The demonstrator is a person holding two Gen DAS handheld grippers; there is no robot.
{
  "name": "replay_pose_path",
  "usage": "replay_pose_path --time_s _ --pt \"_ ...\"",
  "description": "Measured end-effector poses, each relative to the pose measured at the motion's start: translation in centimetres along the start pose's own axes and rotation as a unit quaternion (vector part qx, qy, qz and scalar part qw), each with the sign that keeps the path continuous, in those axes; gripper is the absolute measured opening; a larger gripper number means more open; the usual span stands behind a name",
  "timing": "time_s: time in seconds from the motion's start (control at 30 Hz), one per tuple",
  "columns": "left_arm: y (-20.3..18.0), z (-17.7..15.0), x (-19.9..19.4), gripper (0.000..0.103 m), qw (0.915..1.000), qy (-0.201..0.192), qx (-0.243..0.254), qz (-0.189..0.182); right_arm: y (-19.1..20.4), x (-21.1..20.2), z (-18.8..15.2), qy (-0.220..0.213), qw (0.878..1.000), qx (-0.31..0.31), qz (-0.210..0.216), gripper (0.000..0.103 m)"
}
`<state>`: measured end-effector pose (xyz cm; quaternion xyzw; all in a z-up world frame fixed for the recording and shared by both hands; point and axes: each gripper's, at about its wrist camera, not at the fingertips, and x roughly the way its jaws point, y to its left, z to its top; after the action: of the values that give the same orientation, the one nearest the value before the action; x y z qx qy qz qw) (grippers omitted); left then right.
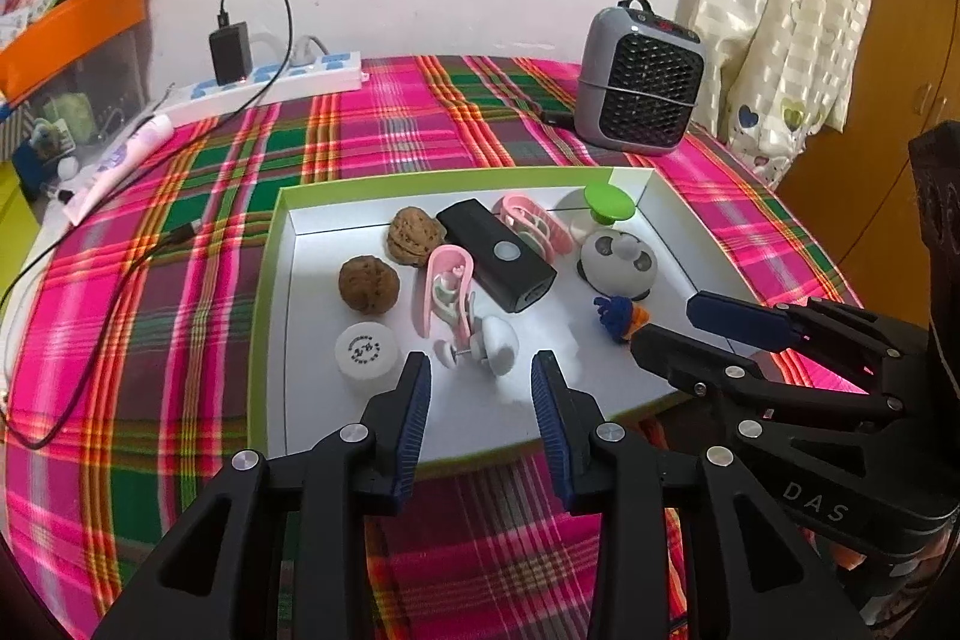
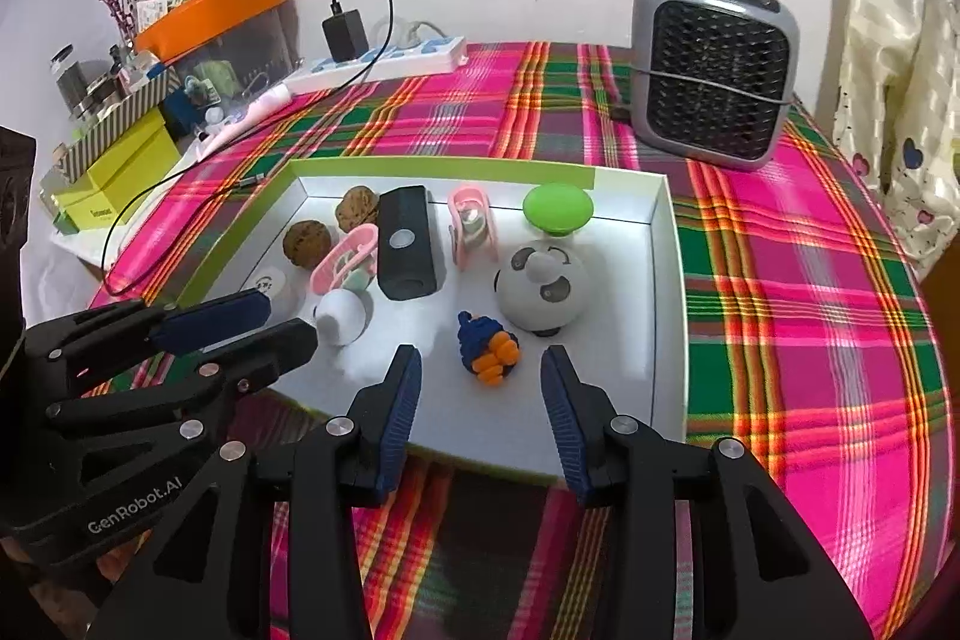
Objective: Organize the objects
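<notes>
A white tray with a green rim point(image 1: 267, 280) point(image 2: 672, 280) lies on the plaid cloth. It holds two walnuts point(image 1: 368, 284) point(image 2: 307, 244), a black box point(image 1: 495, 253) point(image 2: 407, 244), two pink clips point(image 1: 443, 289) point(image 2: 472, 220), a white knob point(image 1: 498, 345) point(image 2: 341, 316), a white cap point(image 1: 365, 355), a panda toy point(image 1: 618, 261) point(image 2: 540, 286), a green knob point(image 1: 609, 203) point(image 2: 558, 208) and a blue-orange knitted toy point(image 1: 621, 319) point(image 2: 489, 349). My left gripper point(image 1: 481, 376) point(image 2: 282, 319) is open and empty just before the white knob. My right gripper point(image 2: 480, 370) point(image 1: 666, 319) is open and empty around the near side of the knitted toy.
A grey fan heater point(image 1: 639, 82) point(image 2: 714, 70) stands at the back right. A power strip with a black charger point(image 1: 270, 70) point(image 2: 384, 55) and cable lies at the back left. Boxes and clutter point(image 2: 120, 148) stand left of the table. A curtain point(image 1: 786, 10) hangs at the right.
</notes>
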<state>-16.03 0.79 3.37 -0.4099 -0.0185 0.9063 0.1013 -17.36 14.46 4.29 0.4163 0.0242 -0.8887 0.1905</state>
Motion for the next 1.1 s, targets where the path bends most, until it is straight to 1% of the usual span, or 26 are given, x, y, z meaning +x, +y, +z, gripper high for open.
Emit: replay_pose_path --time_s 0.23,0.37,0.47,0.67,0.77,0.83,0.9,1.1 --pt "-0.4 -1.0 -2.1 0.033 0.9998 -0.018 -0.004 0.01 0.4 -2.4 -1.1 -0.035 0.999 0.002 -0.014 0.043" --pt "-0.8 -2.0 -3.2 0.034 0.9996 -0.024 -0.006 0.011 0.5 -3.3 -2.1 -0.038 0.999 0.007 -0.023 0.043" --pt "-1.1 -3.0 -3.9 0.036 0.9996 -0.025 -0.012 0.003 0.7 -3.9 -3.1 -0.035 0.999 0.007 -0.028 0.043" --pt "-1.4 -5.2 -4.2 0.038 0.9997 -0.014 -0.017 0.008 0.6 -4.2 -5.3 -0.017 0.999 0.009 -0.051 0.043" --pt "-1.6 -5.9 -4.0 0.038 0.9997 -0.004 -0.018 0.017 0.6 -4.2 -6.3 -0.011 0.999 0.012 -0.048 0.044" --pt "-1.6 -6.3 -4.1 0.039 0.9995 -0.005 -0.016 0.025 0.6 -4.1 -6.8 -0.006 0.999 0.01 -0.048 0.046" --pt "-1.6 -6.7 -4.2 0.042 0.9993 -0.005 -0.015 0.034 0.6 -4.2 -7.3 -0.005 0.999 0.01 -0.046 0.049" --pt "-1.7 -7.7 -4.0 0.043 0.9987 0.004 -0.016 0.047 0.5 -4.3 -8.1 0.0 0.999 0.014 -0.052 0.049"
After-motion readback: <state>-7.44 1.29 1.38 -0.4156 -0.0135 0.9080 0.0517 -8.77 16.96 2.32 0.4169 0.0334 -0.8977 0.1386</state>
